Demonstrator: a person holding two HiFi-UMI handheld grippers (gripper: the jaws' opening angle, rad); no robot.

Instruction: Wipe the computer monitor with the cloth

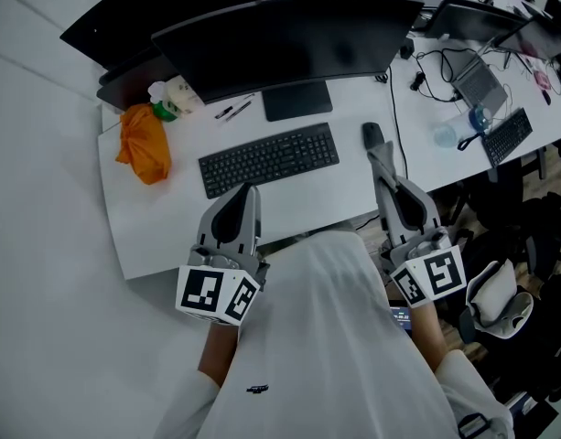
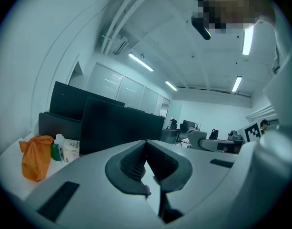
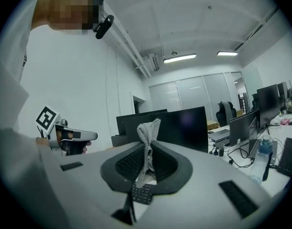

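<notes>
The black monitor stands at the back of the white desk, above a black keyboard; it also shows ahead in the left gripper view as the monitor and in the right gripper view as the monitor. My right gripper hovers over the desk's front right, shut on a grey cloth that sticks up between its jaws. My left gripper hangs over the desk's front edge, in front of the keyboard. Its jaws are shut with nothing between them.
An orange bag, a white pack with a green bottle and two pens lie at the desk's left. A second dark screen stands behind the monitor. The neighbouring desk at right carries a laptop, a keyboard, a water bottle and cables.
</notes>
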